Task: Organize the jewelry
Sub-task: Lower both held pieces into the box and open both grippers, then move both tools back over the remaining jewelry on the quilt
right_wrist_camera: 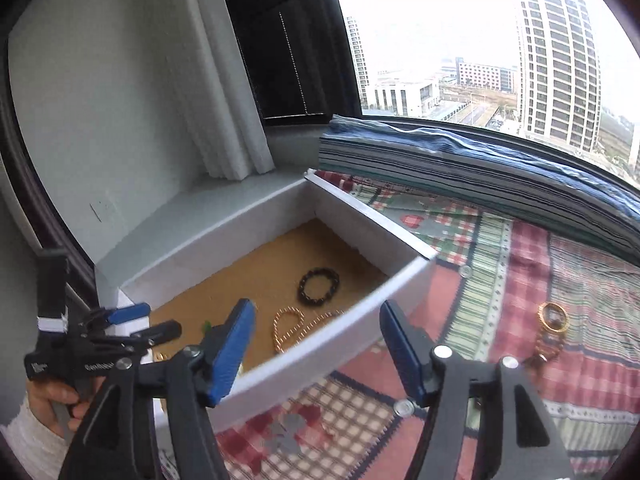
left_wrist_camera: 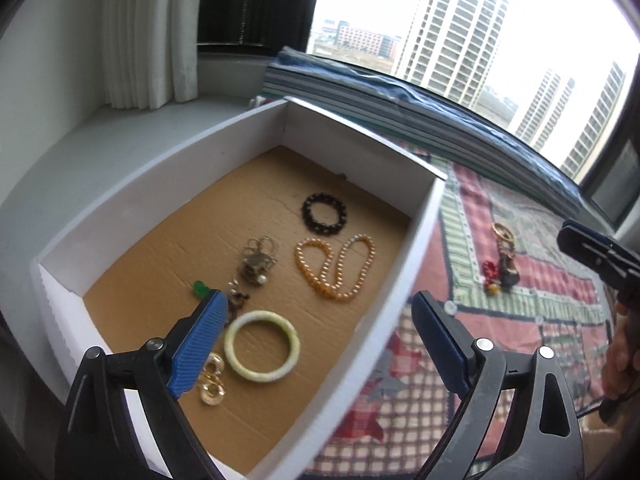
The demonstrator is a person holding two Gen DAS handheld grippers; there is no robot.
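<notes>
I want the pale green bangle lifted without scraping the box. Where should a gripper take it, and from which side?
Pinch the pale green bangle across its band on the right arc, one finger inside the ring, coming from above. It lies flat on the cardboard floor, and the gold earrings crowd its left.

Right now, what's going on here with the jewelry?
A person holds two grippers, both open and empty. The left gripper hovers over the white box, which holds a black bracelet, pearl necklace, pale bangle and small pieces. A gold keychain cluster lies outside on the quilt, near the right gripper.
</notes>
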